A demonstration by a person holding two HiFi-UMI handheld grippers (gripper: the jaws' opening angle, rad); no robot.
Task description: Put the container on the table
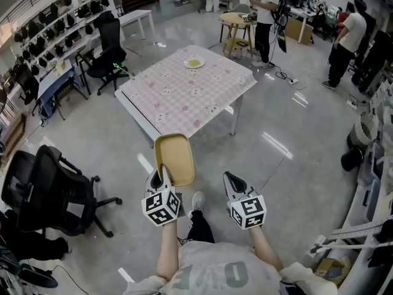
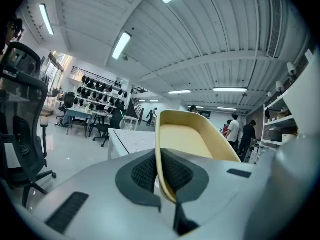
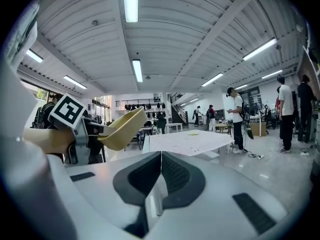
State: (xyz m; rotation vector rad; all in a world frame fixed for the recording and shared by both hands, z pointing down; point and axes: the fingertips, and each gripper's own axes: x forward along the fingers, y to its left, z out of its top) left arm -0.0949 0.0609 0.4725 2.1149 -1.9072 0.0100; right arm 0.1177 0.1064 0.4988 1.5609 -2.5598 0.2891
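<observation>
Head view: left tool [image 1: 162, 176] is clamping the near rim of a shallow yellow plastic tray [image 1: 174, 158], its long axis pointing ahead at the pink-checked cloth counter [image 1: 184, 97].
Left gripper view: jaws are pinching the tray wall.
Right gripper view: right tool [image 3: 160, 176] is riding closed, empty.

Bare floor [image 1: 288, 146] lies open between the person and the table [image 1: 178, 103], with nothing standing in the way. Most of the tabletop is free; only a small plate [image 1: 194, 62] sits near its far edge. A black office chair [image 1: 46, 189] stands close on the left. A second chair [image 1: 107, 51] and a desk [image 1: 58, 82] stand off the table's left side, with a strip of floor between. Racks [image 1: 368, 177] line the right edge. People [image 1: 268, 17] stand well beyond the table. The container [image 1: 174, 158] juts ahead of the left gripper [image 1: 163, 176], toward the table's near corner.
</observation>
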